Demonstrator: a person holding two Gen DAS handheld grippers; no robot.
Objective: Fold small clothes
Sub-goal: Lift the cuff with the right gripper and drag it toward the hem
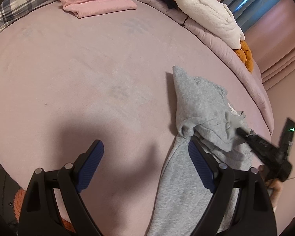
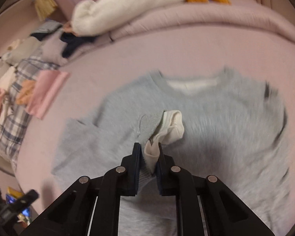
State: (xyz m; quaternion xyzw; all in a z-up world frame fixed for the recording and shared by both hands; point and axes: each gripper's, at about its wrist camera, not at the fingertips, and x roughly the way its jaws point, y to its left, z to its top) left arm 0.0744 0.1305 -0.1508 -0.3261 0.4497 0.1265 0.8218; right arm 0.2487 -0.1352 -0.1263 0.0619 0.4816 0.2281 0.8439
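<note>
Grey sweatshirt (image 2: 216, 108) lies spread on the pink bed (image 1: 78, 74); right tongs (image 2: 149, 153) are clamped on a gathered cuff, white lining showing, apparently to fold the sleeve inward, while left tongs (image 1: 145, 161) stand wide apart, holding nothing.

Each black plastic two-finger left gripper (image 1: 145, 165) and right gripper (image 2: 149, 153) has angular linkage arms pinned with round silver rivets. Ribbed dark-blue pads (image 1: 92, 163) line the fingers. The right one's pads look similarly blue, though blurred.
</note>
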